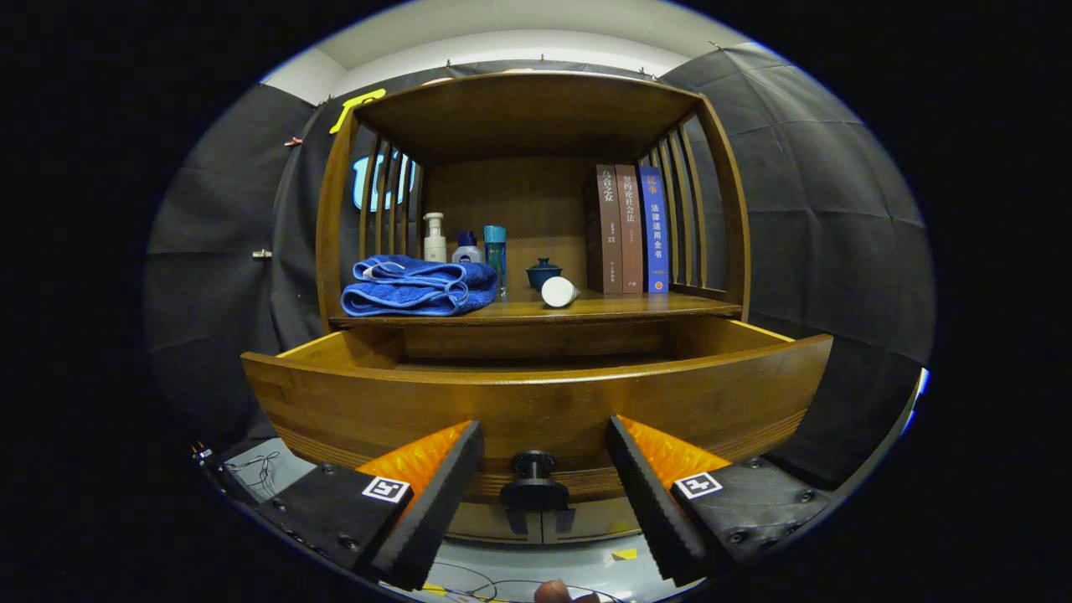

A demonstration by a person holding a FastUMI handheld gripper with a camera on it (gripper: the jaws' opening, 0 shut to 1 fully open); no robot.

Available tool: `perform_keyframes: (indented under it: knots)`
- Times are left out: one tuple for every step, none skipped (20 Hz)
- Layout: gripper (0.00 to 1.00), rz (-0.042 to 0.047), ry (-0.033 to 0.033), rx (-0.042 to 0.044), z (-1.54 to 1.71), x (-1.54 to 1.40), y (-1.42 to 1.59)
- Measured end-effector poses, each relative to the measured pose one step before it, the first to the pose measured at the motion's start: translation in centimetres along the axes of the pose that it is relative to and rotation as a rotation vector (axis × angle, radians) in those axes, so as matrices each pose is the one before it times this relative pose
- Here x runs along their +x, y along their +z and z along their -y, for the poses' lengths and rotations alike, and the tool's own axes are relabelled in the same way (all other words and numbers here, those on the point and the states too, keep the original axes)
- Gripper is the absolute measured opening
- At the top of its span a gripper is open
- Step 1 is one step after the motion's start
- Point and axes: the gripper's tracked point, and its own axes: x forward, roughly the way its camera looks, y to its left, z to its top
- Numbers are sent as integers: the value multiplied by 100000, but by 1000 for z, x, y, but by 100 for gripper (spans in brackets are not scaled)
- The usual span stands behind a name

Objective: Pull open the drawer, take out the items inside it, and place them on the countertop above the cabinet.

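Note:
The wooden cabinet's drawer stands pulled out toward me, its curved front close ahead. Its dark round knob sits between my fingers, untouched by either one. My gripper is open, with wide gaps on both sides of the knob. The drawer's inside is hidden behind its front panel; I see only the far inner wall. Above the drawer is the countertop, a wooden shelf surface. A white cylinder lies on its side there, next to a small blue lidded teapot.
On the countertop a folded blue towel lies at the left, with bottles behind it. Three upright books stand at the right. Slatted side walls and a wooden roof enclose the shelf. Cables lie on the grey floor below.

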Motion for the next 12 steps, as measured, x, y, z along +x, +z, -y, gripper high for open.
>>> perform_keyframes:
  knots:
    - [99,-453,49,158,29,623,-13]
    - [99,-349,180,540,40,485,111]
    - [99,-112,14,217,-102,607,47]
    - [100,-104,-72,-273,-86,740,75]
    - [100,-15,-25,-417,97,726,20]
    - [99,-62,126,-114,210,681,-59]
    - [99,-166,80,-414,47,615,66]
    - [99,107,72,-506,-30,539,105]
    - [99,-59,24,-290,-19,578,106]
    - [99,58,75,-319,48,680,20]
    - [99,26,10,-514,14,509,61]
    - [99,-116,-32,-767,40,498,58]
